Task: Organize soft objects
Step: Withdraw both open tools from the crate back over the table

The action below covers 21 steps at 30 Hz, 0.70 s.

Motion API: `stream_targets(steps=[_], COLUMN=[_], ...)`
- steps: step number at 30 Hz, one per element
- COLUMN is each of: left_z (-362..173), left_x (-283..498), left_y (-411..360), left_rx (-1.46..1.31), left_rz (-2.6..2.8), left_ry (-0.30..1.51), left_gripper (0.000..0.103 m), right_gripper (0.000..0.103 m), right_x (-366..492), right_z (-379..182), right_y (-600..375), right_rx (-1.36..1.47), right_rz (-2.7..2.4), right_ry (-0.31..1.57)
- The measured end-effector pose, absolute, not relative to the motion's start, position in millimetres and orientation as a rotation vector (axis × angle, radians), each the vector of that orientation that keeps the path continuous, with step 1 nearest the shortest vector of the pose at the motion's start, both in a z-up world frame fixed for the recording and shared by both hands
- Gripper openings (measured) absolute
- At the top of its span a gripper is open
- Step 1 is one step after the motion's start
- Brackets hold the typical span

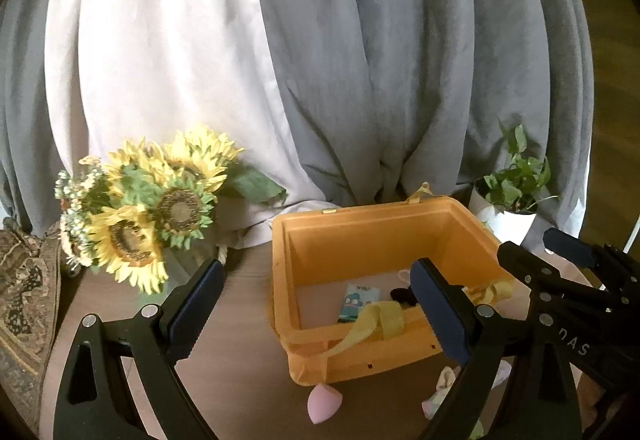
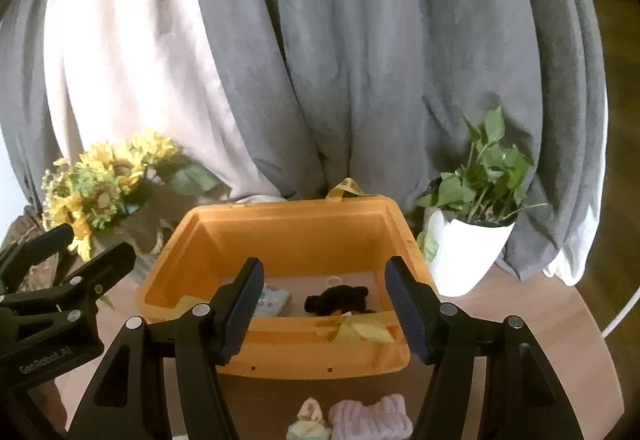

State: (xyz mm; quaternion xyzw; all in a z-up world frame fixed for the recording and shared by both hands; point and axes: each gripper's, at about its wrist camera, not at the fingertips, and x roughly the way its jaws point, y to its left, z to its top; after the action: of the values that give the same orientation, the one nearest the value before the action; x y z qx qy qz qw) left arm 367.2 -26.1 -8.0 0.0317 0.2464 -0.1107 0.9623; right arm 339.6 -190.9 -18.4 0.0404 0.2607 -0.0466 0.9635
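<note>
An orange bin (image 1: 400, 216) (image 2: 288, 210) stands on the round wooden table, with yellow strap handles draped over its rim. At its bottom lie a black plush toy (image 2: 336, 298) (image 1: 400, 294) and a small blue-and-white packet (image 1: 358, 300) (image 2: 276, 300). In front of the bin lie a pink egg-shaped sponge (image 1: 322, 402), a lavender fluffy cloth (image 2: 372, 418) and a small pastel soft item (image 2: 310, 420) (image 1: 444, 386). My left gripper (image 1: 318, 268) hovers open over the bin's left front. My right gripper (image 2: 325, 264) hovers open above the bin's near wall. Nothing is between either pair of fingers.
A sunflower bouquet (image 1: 148, 212) (image 2: 100, 184) stands left of the bin. A green plant in a white pot (image 2: 468, 248) (image 1: 508, 216) stands to its right. Grey and white curtains (image 2: 320, 60) hang close behind. A patterned cloth (image 1: 24, 280) lies at the far left.
</note>
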Motion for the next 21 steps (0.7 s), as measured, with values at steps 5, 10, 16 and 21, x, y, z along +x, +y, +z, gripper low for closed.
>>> stream_targets(steps=[5, 10, 16, 21], left_z=[-4, -2, -2, -8], left_x=[344, 323, 298, 280], left_y=[-19, -12, -4, 3], left_rx=[0.065, 0.074, 0.094, 0.103], left_rz=[-0.232, -0.238, -0.240, -0.247], left_ry=[0.491, 0.487, 0.483, 0.500], left_gripper=[0.095, 0.095, 0.095, 0.095], right_gripper=[0.064, 0.064, 0.064, 0.064], right_x=[316, 292, 267, 249], right_z=[-12, -10, -10, -14], right_y=[-183, -174, -164, -155], right_rx=[0.083, 0.079, 0.085, 0.083], right_rz=[-0.096, -0.100, -0.101, -0.089], right_ry=[0.510, 0.501, 0.501, 0.510])
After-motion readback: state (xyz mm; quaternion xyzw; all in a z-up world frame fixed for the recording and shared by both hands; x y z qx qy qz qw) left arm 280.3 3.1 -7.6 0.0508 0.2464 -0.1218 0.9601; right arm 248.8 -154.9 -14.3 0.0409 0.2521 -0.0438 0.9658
